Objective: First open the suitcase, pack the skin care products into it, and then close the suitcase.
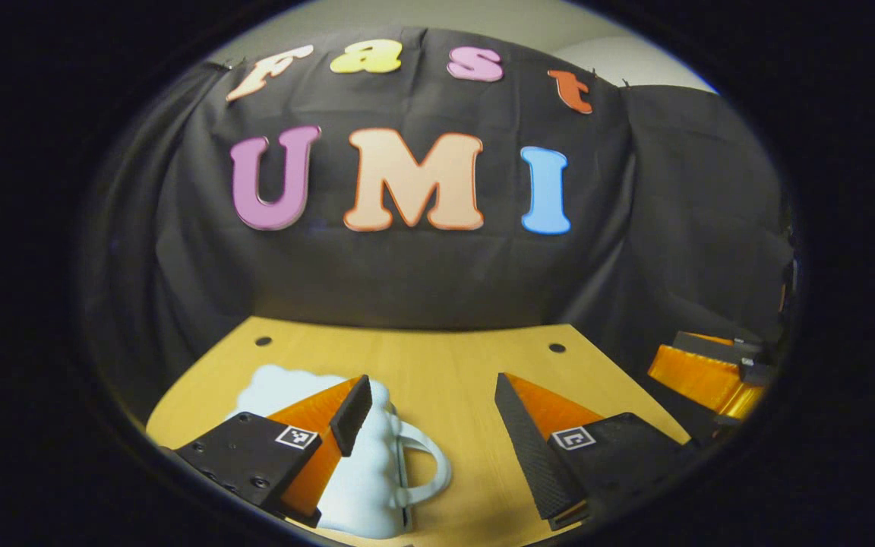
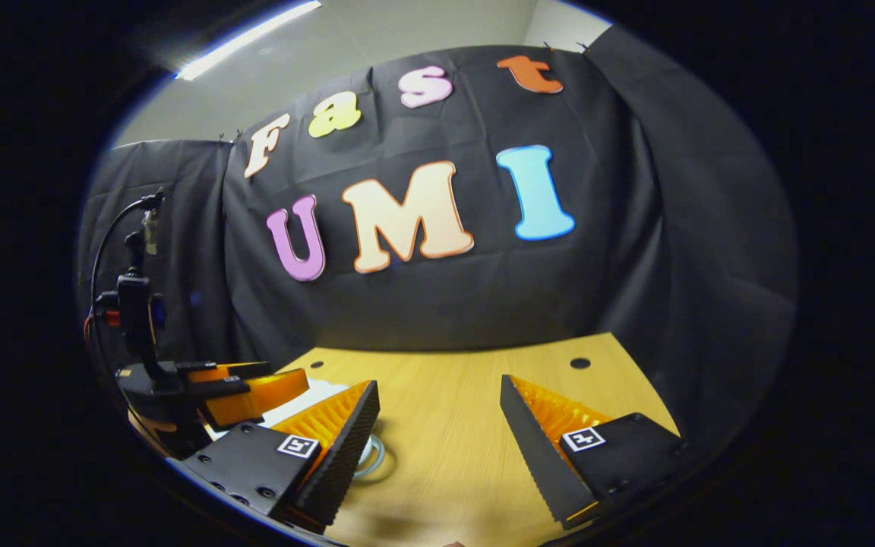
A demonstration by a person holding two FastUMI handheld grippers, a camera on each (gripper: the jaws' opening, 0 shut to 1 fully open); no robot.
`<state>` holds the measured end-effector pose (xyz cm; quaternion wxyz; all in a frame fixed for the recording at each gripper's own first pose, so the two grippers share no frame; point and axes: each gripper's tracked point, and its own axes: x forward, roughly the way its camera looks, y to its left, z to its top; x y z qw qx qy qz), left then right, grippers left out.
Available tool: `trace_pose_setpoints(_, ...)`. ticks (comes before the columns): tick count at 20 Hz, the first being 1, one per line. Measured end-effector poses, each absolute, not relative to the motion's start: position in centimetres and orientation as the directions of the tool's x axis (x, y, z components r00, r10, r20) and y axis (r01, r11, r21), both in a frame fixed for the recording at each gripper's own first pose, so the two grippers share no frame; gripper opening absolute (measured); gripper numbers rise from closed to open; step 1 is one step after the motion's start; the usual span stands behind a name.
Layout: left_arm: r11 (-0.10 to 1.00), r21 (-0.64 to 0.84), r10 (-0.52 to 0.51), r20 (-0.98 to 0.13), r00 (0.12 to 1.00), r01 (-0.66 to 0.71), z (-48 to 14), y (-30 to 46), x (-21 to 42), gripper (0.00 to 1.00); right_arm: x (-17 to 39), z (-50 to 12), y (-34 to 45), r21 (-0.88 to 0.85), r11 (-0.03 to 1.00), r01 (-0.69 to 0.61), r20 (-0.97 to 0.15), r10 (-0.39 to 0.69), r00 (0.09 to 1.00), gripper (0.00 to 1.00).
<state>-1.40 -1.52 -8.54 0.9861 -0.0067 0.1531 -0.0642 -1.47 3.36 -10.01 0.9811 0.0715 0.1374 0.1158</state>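
A small white cloud-shaped suitcase (image 1: pixel 365 486) with a loop handle (image 1: pixel 431 456) lies on the wooden table (image 1: pixel 445 357), low and left in the left gripper view. My left gripper (image 1: pixel 434 380) is open above it; one finger hangs over the case and the other stands over bare wood to the right of the handle. In the right gripper view my right gripper (image 2: pixel 439 382) is open over the table (image 2: pixel 445 433). A strip of the suitcase (image 2: pixel 308 399) and its handle (image 2: pixel 374 458) show behind one finger. Nothing is between either pair of fingers.
The right gripper's body (image 1: pixel 711 372) sits at the table's right edge in the left gripper view. The left gripper (image 2: pixel 210 395) with its camera post and cable (image 2: pixel 134 304) stands at the left of the right gripper view. Black cloth walls the back and sides.
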Motion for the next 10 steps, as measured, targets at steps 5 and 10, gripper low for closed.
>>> trace_pose_setpoints(5, 0.994, 0.008, -0.110, -0.165, 0.980, 0.113, -4.0, -0.4, -1.8, 0.95, -0.5, -3.7, 4.0, 0.084, 0.984, -0.154, -0.055, 0.159, 0.986, 0.98)
trace_pose_setpoints(10, 0.991, 0.013, -0.129, -0.122, 0.984, 0.131, -1.5, 1.0, -1.4, 0.95, -1.3, 1.3, 5.4, 0.015, 0.994, -0.109, 0.073, 0.108, 0.992, 0.94)
